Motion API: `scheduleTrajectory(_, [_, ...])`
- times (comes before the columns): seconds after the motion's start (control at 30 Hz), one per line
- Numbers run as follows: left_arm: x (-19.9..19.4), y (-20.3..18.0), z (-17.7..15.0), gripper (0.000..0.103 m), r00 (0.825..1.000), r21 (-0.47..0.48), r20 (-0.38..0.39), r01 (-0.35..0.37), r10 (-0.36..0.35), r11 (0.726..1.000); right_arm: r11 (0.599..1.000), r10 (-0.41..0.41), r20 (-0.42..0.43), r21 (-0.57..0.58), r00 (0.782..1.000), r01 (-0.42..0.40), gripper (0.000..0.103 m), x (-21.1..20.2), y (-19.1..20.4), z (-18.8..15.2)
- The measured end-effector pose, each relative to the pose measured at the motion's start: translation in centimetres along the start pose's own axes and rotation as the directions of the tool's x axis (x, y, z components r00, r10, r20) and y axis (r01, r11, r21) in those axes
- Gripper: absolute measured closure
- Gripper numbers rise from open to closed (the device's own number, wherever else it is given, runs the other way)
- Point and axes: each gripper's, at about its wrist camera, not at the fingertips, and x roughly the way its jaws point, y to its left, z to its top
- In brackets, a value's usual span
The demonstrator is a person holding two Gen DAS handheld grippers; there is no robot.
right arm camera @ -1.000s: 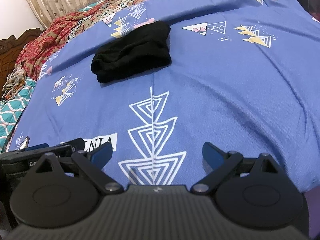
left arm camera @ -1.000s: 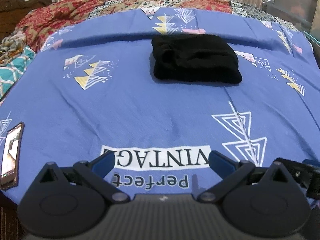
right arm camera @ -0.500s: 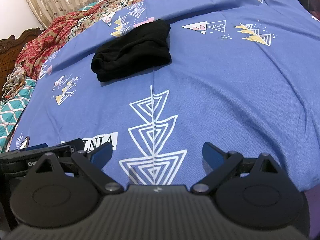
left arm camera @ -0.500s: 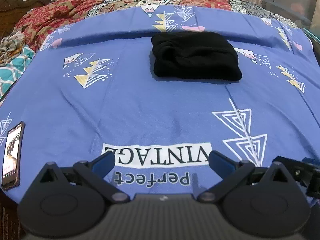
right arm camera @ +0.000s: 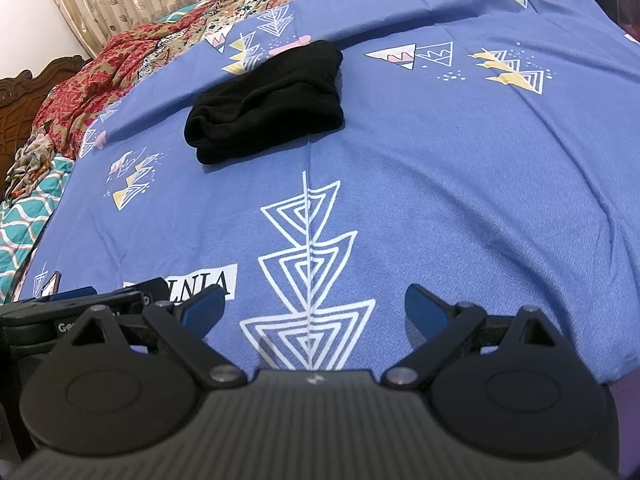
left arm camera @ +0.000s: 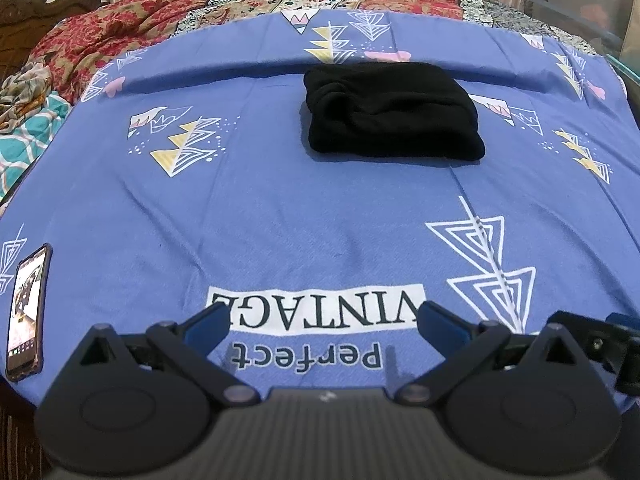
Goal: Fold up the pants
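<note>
Pants (left arm camera: 390,110) lie folded into a compact black bundle on the far half of the bed, well apart from both grippers. Under them a blue sheet (left arm camera: 280,208) with white triangle prints covers the mattress, and a red patterned blanket (left arm camera: 120,32) is bunched along its far edge. Near the front edge, the left gripper (left arm camera: 323,322) and right gripper (right arm camera: 314,307) hover with fingers spread wide, holding nothing. A phone (left arm camera: 26,312) rests at the sheet's left edge.
</note>
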Motion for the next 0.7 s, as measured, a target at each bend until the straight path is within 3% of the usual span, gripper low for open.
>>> scheduleTrajectory(0.7, [-0.54,-0.25,0.33,0.000,1.000,0.018,0.009,-0.005,0.004,1.000,0.999,-0.004,0.042,-0.035,0.999,0.005,0.005,-0.67,-0.05,0.57])
